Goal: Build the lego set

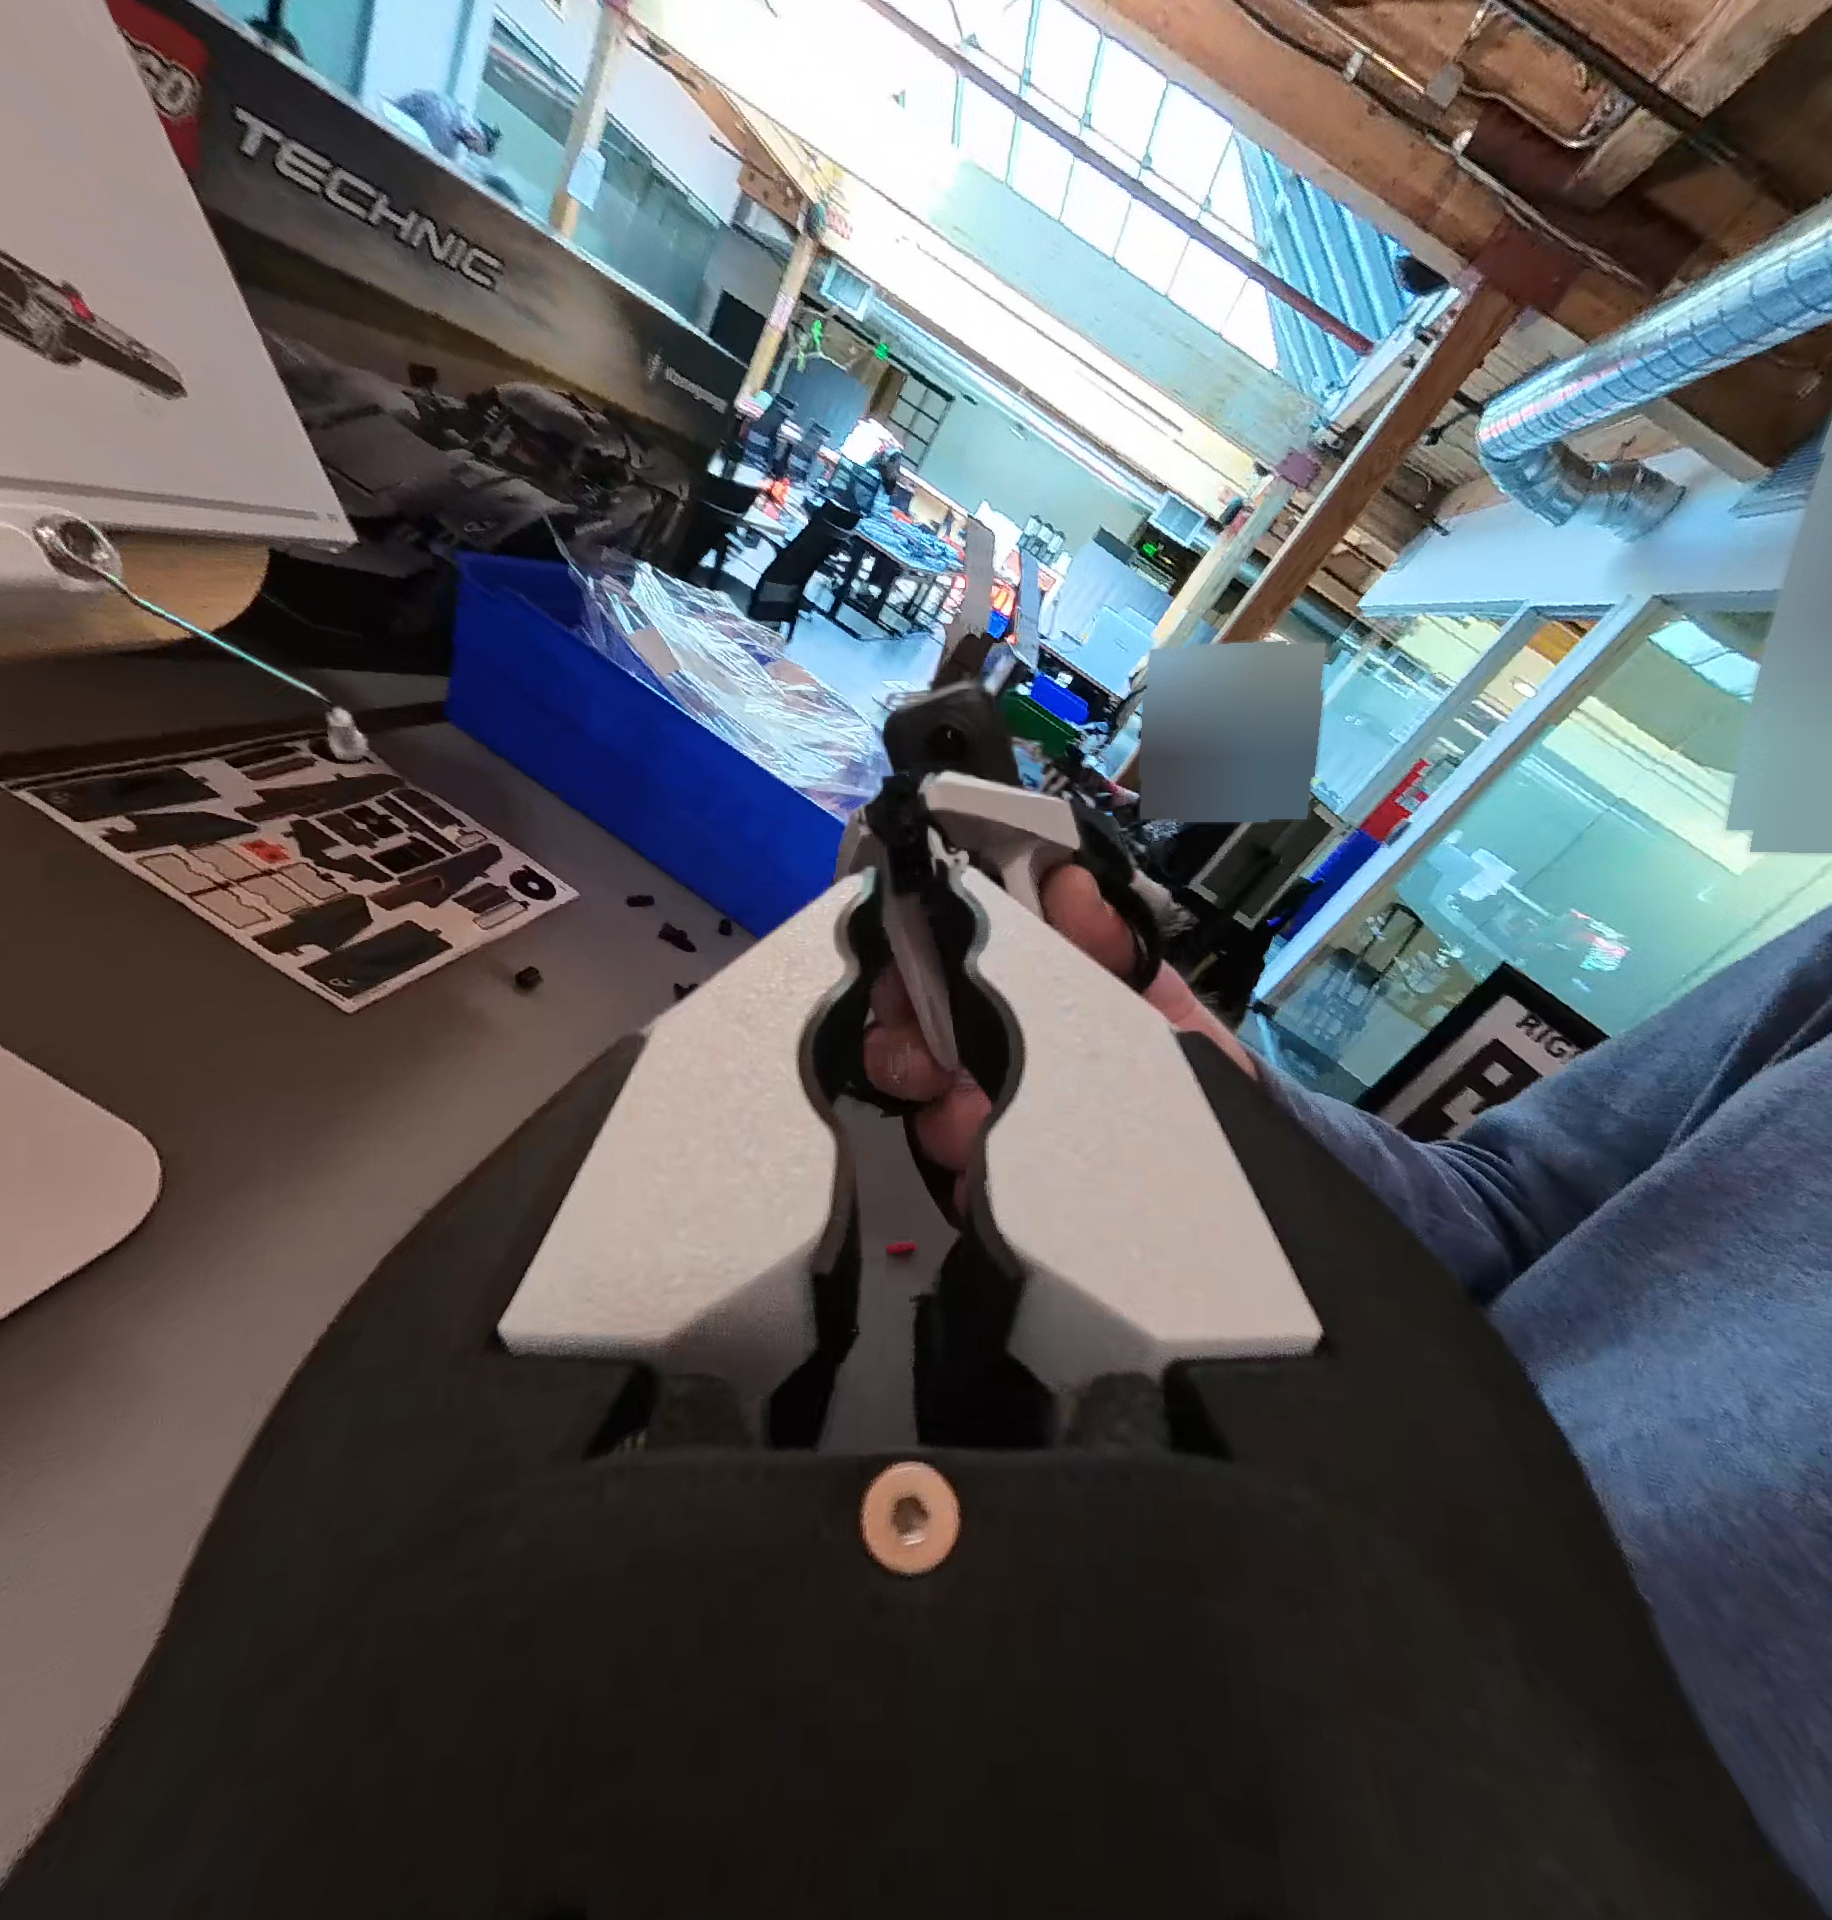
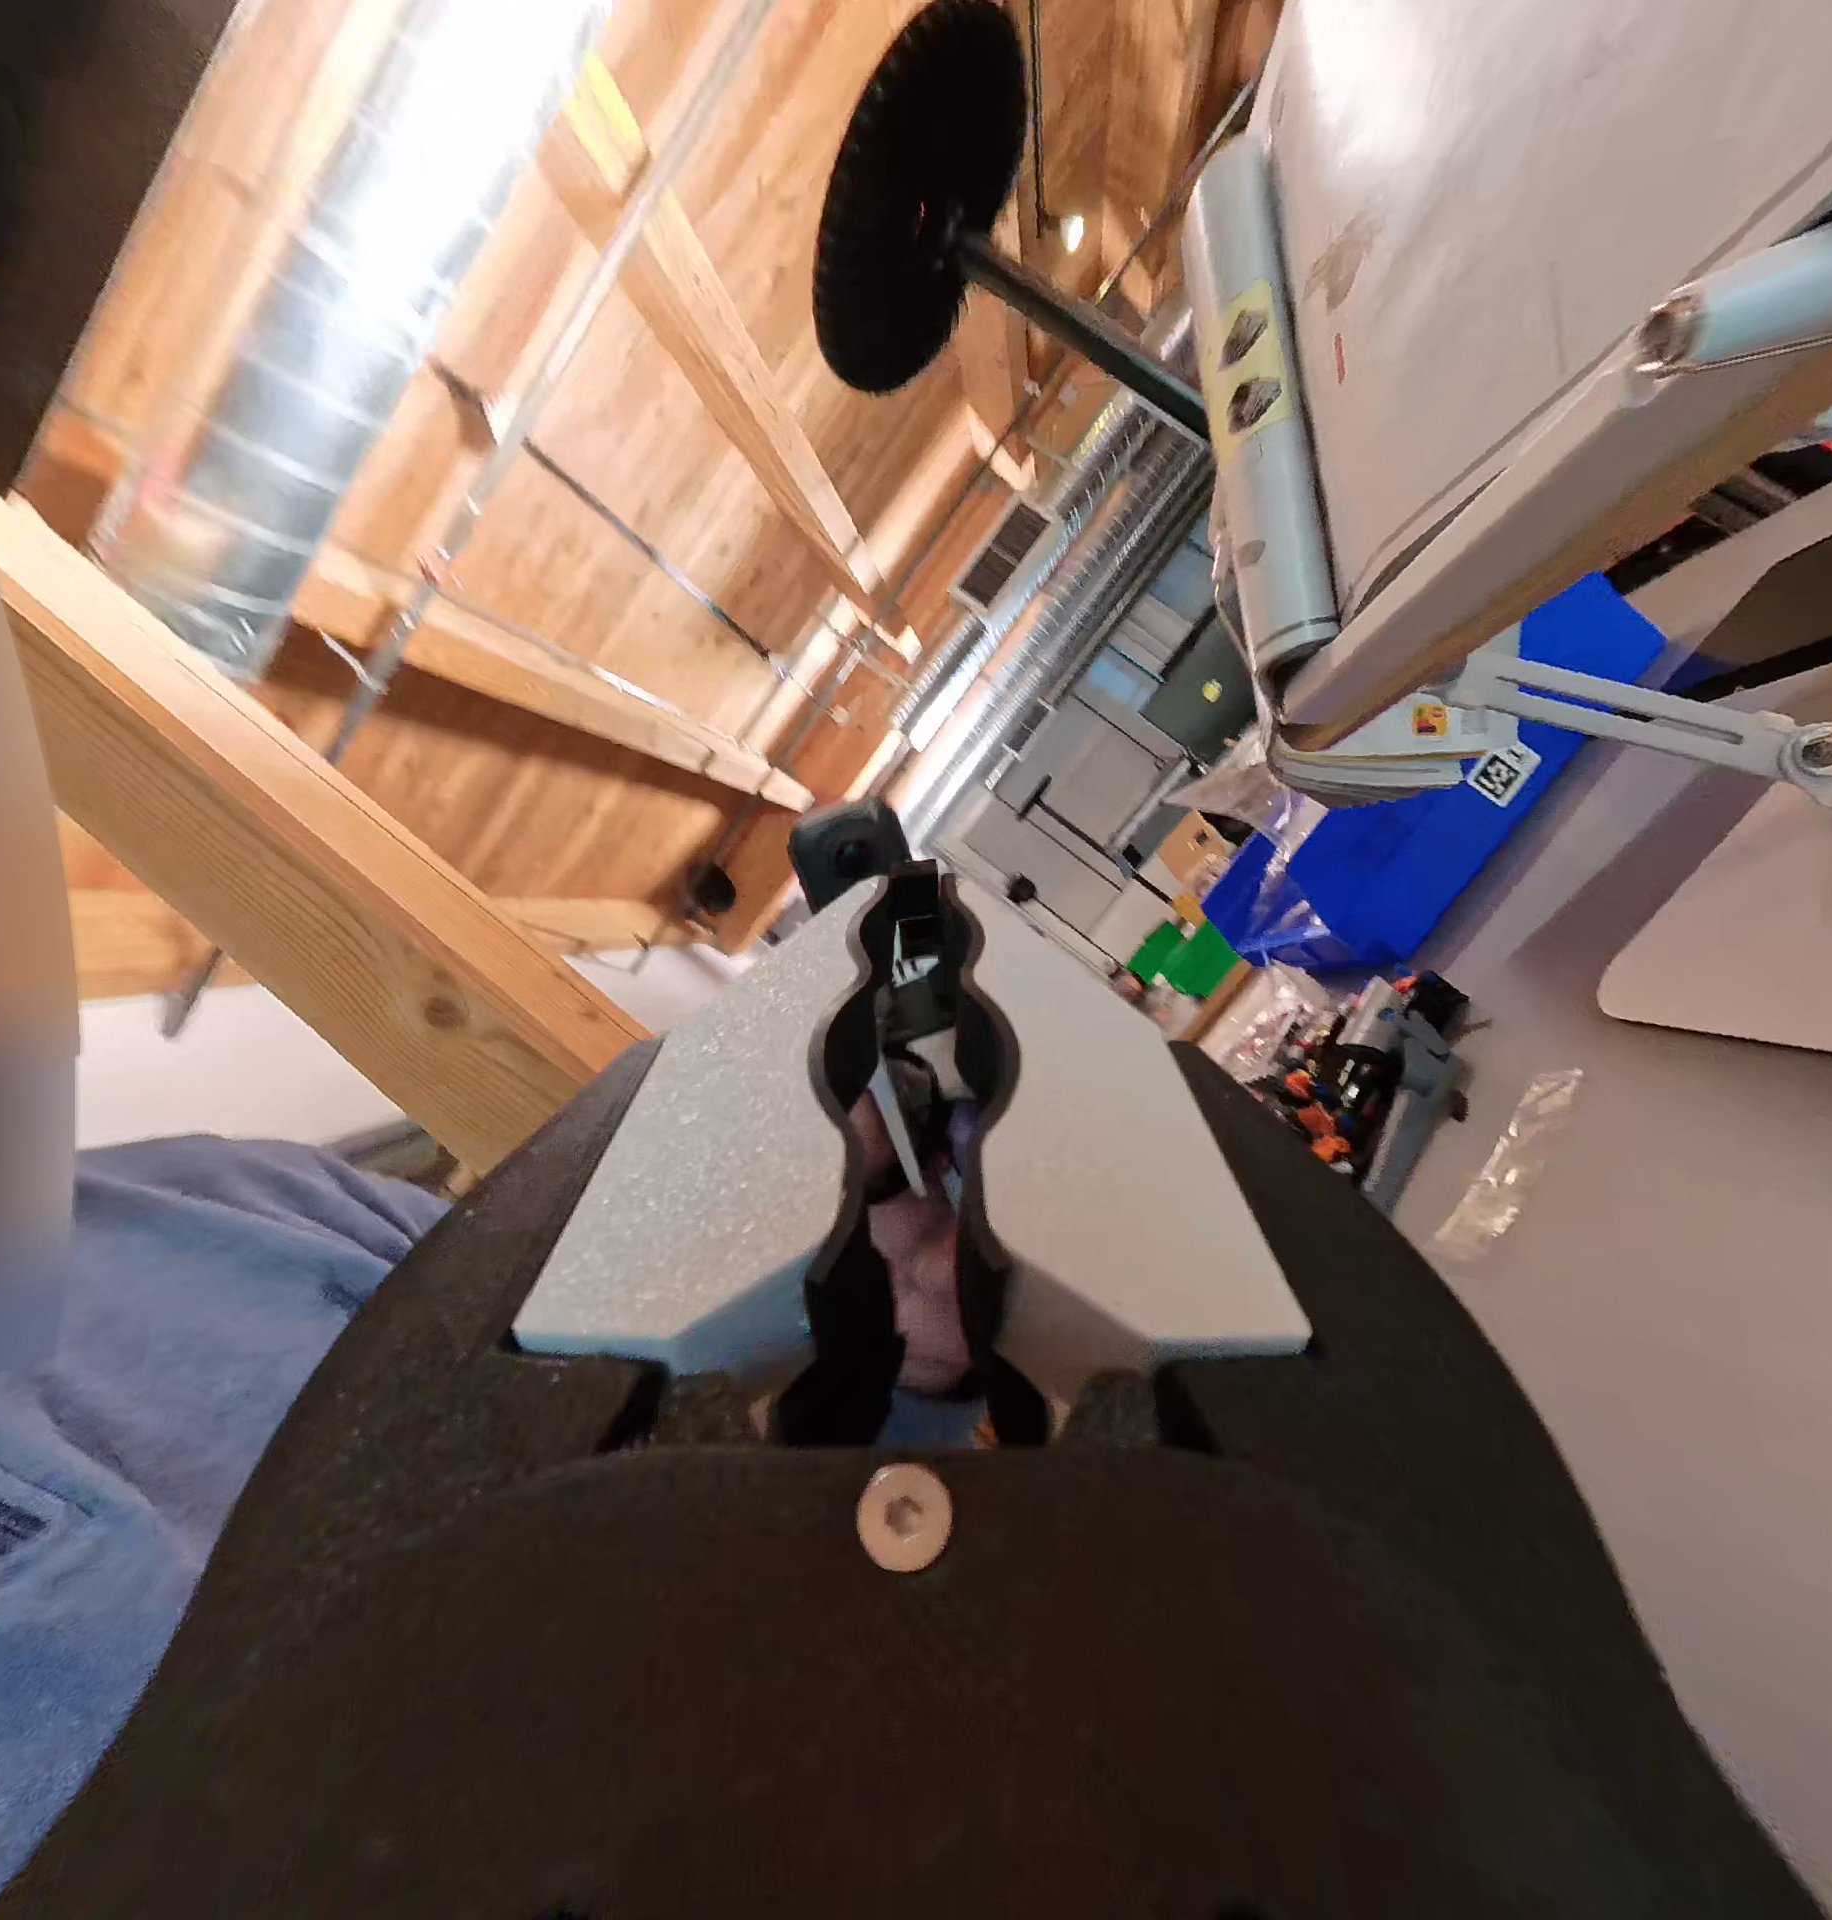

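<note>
A small black lego assembly (image 1: 907, 831) is lifted off the worktop (image 1: 268, 1143), pinched at the tips of the left hand-held gripper (image 1: 917, 894), whose white fingers (image 1: 725, 1122) are almost closed around it. The right hand-held gripper (image 2: 917, 914) points back at it from 12 o'clock, fingers (image 2: 725, 1153) also nearly together on the same black piece (image 2: 917, 940). A person's hand (image 1: 1088, 925) shows just behind the tips. Loose black pieces (image 1: 673, 930) lie on the worktop at 10 o'clock, beside a sticker sheet (image 1: 288, 862). A blue bin (image 1: 621, 727) holding clear plastic bags stands at 11 o'clock, with the set's box (image 1: 455, 312) behind it. A blue sleeve (image 1: 1670, 1195) fills the 3 o'clock side.
</note>
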The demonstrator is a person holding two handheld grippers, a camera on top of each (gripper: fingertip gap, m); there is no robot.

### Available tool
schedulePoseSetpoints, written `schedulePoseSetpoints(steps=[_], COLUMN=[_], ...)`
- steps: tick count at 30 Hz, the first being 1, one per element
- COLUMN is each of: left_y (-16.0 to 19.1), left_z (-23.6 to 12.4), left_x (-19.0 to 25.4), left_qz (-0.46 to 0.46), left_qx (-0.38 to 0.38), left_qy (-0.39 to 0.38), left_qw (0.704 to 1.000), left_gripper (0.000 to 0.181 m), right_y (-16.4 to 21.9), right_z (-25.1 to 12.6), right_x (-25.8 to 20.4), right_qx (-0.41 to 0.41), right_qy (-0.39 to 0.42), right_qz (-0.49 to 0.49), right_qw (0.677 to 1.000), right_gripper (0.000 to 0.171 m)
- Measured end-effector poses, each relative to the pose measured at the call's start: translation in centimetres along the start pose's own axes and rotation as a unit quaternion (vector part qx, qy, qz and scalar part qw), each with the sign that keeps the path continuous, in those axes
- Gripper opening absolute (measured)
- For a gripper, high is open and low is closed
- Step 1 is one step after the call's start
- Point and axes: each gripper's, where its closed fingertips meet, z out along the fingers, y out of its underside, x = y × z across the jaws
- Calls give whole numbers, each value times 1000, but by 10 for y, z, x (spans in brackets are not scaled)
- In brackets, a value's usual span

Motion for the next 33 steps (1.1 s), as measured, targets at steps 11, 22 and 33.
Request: schedulePoseSetpoints(steps=[11, 22, 33], left_y=[3, 6, -4], left_z=[-2, -17, -37], left_x=[2, 7, 3], left_qz=[-11, -22, -74], left_qx=[-6, 15, 47], left_qy=[4, 12, 28], left_qw=[1000, 1000, 996], left_gripper=[23, 5, 5], right_y=[4, 23, 13], right_z=[2, 13, -2], right_x=[-2, -5, -12], right_qx=[5, -11, -32], right_qy=[-18, -21, 35], right_qz=[23, 18, -73], right_qw=[1000, 1000, 996], right_gripper=[4, 5, 29])
